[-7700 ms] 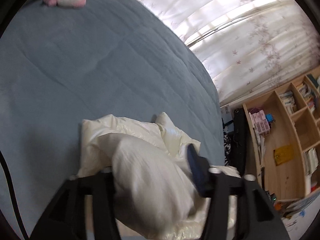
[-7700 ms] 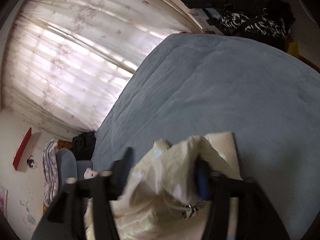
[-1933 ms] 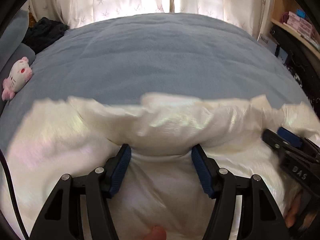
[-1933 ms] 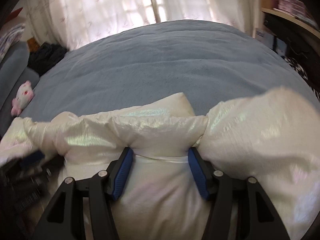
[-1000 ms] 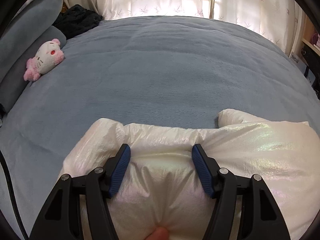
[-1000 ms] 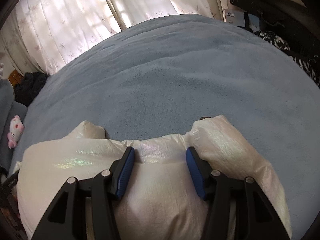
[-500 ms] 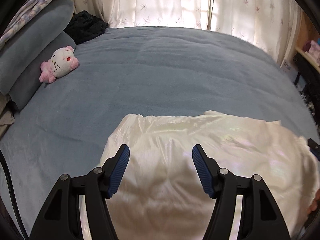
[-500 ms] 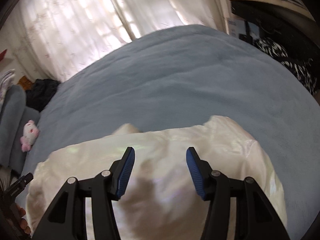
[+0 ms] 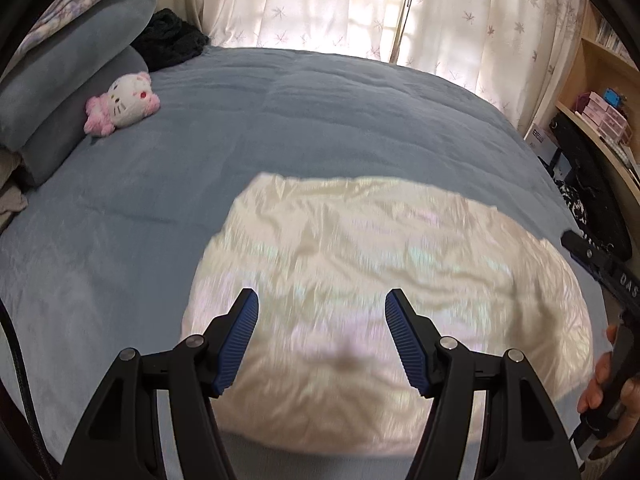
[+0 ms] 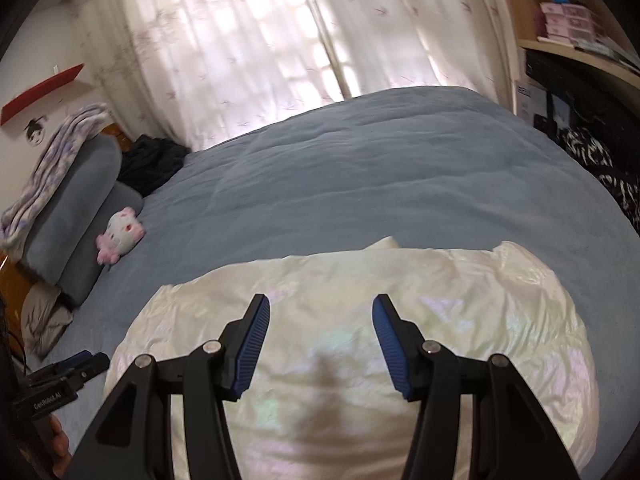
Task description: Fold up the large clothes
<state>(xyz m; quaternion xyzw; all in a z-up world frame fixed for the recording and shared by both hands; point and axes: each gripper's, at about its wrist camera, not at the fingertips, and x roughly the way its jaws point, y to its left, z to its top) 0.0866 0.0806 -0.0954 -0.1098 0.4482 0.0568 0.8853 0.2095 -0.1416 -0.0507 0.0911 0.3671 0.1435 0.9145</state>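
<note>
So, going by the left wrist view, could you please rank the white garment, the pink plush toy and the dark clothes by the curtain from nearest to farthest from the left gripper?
1. White garment: directly below and ahead of the left gripper, on the bed.
2. Pink plush toy: far left, beside the grey pillows.
3. Dark clothes: upper left, beyond the toy, at the curtain.

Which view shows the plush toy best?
The left wrist view: the plush toy is larger and sharp, its face readable, lying on the bed by the pillows. In the right wrist view it is smaller and blurrier.
</note>
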